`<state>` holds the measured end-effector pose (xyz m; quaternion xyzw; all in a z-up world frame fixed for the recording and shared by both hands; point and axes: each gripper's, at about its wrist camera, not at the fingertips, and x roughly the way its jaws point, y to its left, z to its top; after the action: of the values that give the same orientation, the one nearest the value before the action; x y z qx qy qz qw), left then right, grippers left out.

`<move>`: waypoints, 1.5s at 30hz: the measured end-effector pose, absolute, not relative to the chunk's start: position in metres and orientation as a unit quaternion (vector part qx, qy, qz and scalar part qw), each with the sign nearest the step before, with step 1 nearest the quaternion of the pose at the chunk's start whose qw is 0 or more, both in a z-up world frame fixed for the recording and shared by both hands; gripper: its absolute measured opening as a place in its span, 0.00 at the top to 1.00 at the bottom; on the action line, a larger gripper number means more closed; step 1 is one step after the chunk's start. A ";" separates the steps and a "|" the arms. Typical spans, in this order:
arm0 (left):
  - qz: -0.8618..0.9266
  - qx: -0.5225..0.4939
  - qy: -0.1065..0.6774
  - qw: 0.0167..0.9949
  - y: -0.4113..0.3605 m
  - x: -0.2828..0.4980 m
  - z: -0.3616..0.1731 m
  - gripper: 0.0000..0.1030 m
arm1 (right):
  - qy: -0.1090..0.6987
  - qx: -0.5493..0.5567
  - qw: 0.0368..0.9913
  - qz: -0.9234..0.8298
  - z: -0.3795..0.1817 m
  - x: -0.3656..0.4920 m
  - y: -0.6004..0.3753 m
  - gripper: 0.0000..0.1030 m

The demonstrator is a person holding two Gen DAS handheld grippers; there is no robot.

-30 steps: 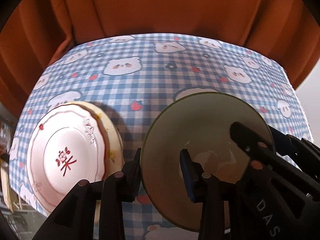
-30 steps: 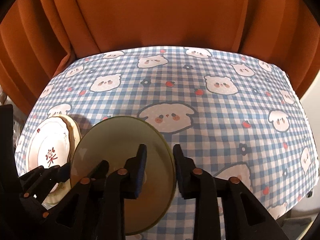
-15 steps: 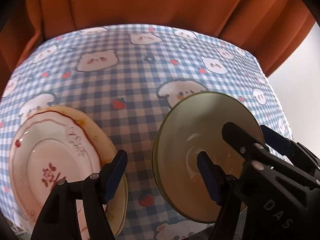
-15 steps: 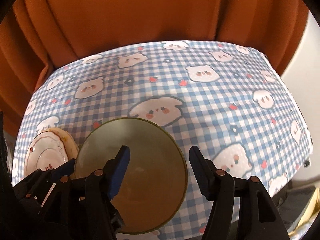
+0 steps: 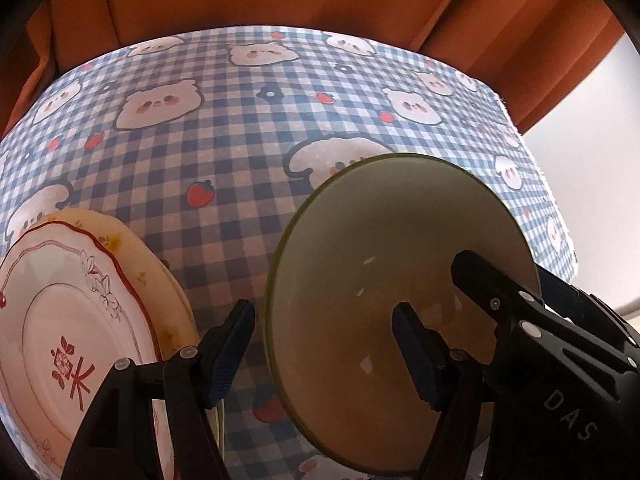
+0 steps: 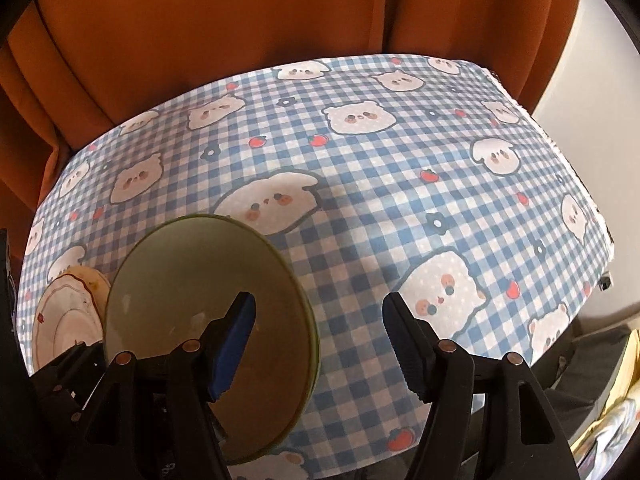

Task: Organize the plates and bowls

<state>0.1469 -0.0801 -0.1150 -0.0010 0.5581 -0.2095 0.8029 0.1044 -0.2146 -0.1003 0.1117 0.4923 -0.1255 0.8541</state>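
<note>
A green-rimmed bowl (image 5: 384, 296) with a cream inside rests on the checked tablecloth (image 5: 224, 152). Its left rim stands between the jaws of my left gripper (image 5: 324, 356), which are closing; the pads do not touch it. My right gripper (image 6: 320, 346) straddles the same bowl's (image 6: 192, 296) right rim, jaws opening, pads clear of it. One of the right gripper's fingers (image 5: 492, 284) shows inside the bowl in the left wrist view. To the left lies a white plate (image 5: 72, 320) with a red character, stacked on a yellowish plate (image 5: 160, 280).
Orange curtains (image 6: 240, 40) hang close behind the table's far edge. The tablecloth's right edge (image 6: 600, 240) drops off toward a pale wall. Bare cloth lies beyond and to the right of the bowl. Some clutter (image 6: 608, 420) sits below the table at lower right.
Both grippers were shut on the bowl's rim and have opened off it. The bowl has settled onto the cloth. The left wrist view has swung nearer the plates.
</note>
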 end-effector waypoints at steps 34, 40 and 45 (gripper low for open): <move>-0.059 0.024 0.565 0.823 -0.111 0.128 -0.108 0.50 | 0.555 0.153 0.812 0.097 -0.134 0.141 -0.234 0.67; -0.049 0.016 0.556 0.830 -0.117 0.119 -0.100 0.50 | 0.552 0.133 0.817 0.100 -0.127 0.135 -0.240 0.66; -0.048 0.017 0.537 0.842 -0.119 0.113 -0.081 0.50 | 0.538 0.132 0.826 0.102 -0.109 0.130 -0.245 0.66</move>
<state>0.1134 -0.1194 -0.0808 0.0169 0.5369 -0.0483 0.8421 0.1298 -0.2453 -0.1086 0.1321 0.5379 0.1023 0.8263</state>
